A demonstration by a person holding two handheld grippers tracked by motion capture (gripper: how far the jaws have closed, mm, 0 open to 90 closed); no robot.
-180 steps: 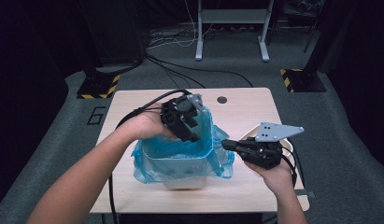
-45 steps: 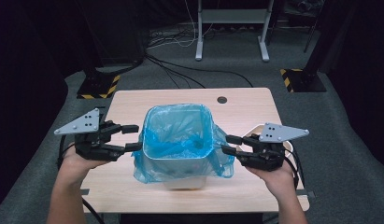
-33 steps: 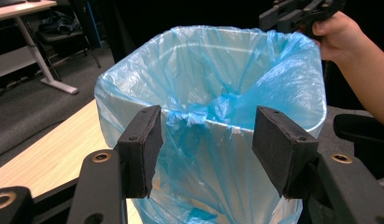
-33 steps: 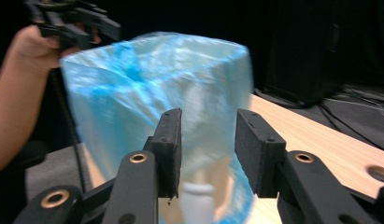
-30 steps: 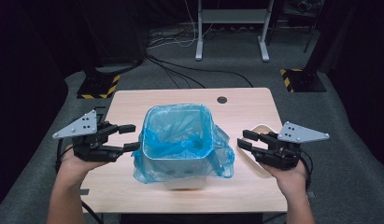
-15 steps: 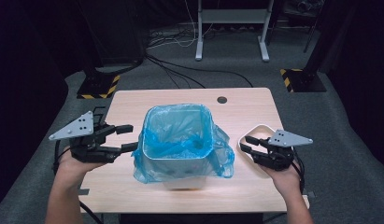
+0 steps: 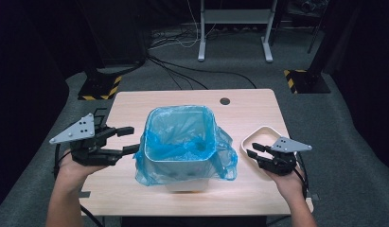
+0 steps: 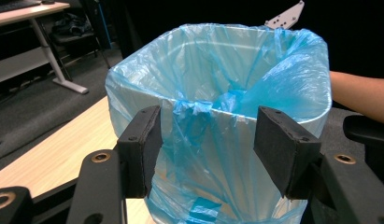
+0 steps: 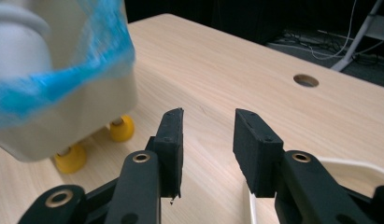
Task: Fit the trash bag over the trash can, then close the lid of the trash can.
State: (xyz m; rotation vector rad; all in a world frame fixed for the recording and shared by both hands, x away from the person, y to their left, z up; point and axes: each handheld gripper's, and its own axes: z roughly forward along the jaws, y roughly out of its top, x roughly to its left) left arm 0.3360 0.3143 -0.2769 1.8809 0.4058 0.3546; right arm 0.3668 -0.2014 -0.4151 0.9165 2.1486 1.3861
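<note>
A white bin (image 7: 187, 175) lined with a blue plastic bag (image 7: 182, 142) stands in the middle of the wooden table (image 7: 249, 109). The bag's edge is folded over the rim and hangs down the outside. My left gripper (image 7: 134, 140) is held open just left of the bin, its jaws pointing at the bin's side. In the left gripper view the bag (image 8: 217, 93) shows beyond the spread pads (image 8: 147, 140), untouched. My right gripper (image 7: 252, 150) hovers to the right of the bin over a white dish (image 7: 260, 132), open with nothing in the gap (image 9: 208, 140).
The bin (image 9: 63, 107) stands on small yellow feet (image 9: 122, 128). A round cable hole (image 7: 225, 101) lies near the table's far edge. Cables and a stand's legs (image 7: 232, 45) cross the floor behind. Bare tabletop lies in front of the bin and at the far corners.
The left hand came out of the bin to its left side. My right gripper has let go of the bag's edge and drawn back right and down over the white dish.
</note>
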